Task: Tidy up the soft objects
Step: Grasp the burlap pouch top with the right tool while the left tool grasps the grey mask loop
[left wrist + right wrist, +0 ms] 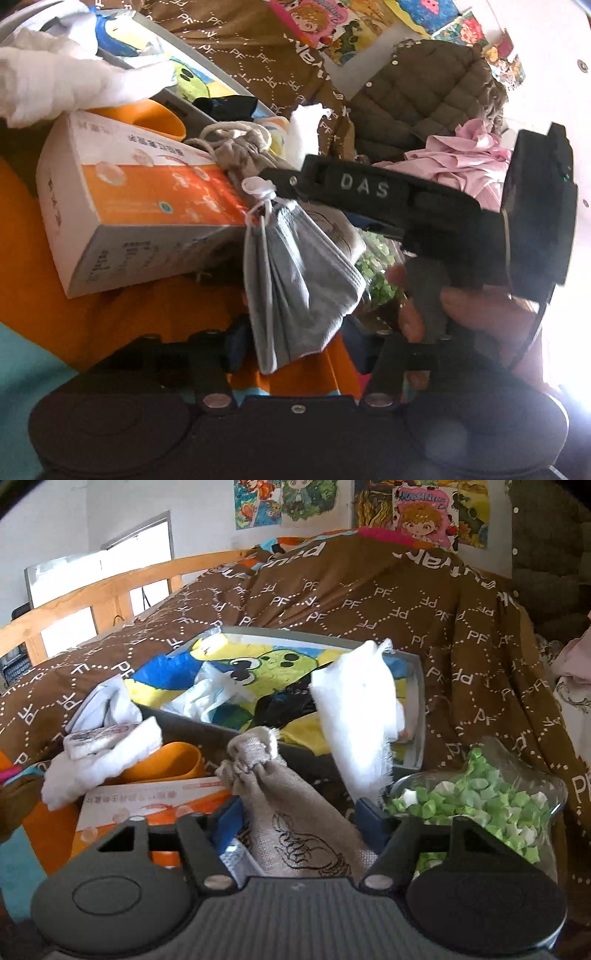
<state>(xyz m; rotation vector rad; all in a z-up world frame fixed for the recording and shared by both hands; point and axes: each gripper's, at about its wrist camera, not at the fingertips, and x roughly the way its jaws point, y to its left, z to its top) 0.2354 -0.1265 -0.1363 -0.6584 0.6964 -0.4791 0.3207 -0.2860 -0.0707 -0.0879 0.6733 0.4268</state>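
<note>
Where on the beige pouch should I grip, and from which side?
Take the pouch across its flat body, just below the cinched neck, coming from its bottom end, the way the right gripper is lined up. It lies lengthwise and looks narrow enough for the jaws; the box and jar crowd its sides.

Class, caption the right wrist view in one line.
Right gripper closing around a beige drawstring pouch, beside a jar of green paper stars.

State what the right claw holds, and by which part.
The right claw grips the beige drawstring pouch across its printed lower body, below the tied neck.
</note>
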